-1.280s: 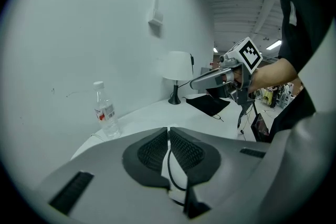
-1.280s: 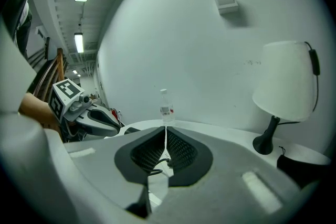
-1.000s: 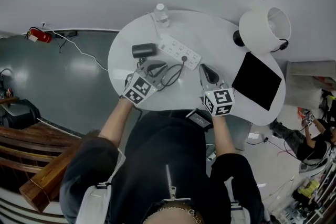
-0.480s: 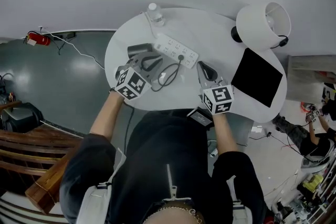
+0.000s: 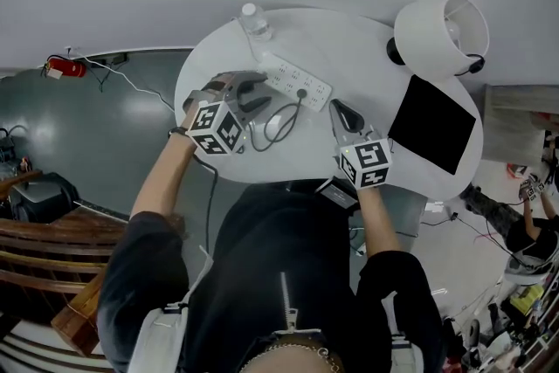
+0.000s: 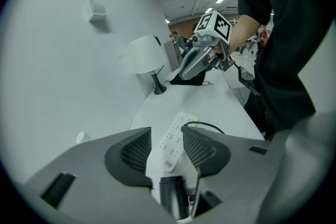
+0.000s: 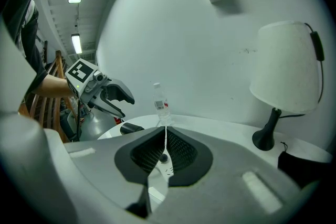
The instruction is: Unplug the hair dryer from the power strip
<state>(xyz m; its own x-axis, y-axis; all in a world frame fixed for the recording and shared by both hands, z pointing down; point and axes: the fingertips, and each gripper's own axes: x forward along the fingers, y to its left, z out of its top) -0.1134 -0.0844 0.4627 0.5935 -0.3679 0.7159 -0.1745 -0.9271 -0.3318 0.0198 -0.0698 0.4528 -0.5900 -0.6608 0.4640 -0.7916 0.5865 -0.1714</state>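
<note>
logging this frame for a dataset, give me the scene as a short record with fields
table: white, oval
power strip: white, mid-table
plug: dark, seated in the power strip
hair dryer: dark barrel between the left tool's jaws, pads not pressing it
left tool: open, jaws have just been opening
right tool: shut, empty, near the power strip's end
also on table: water bottle, lamp, black pad
</note>
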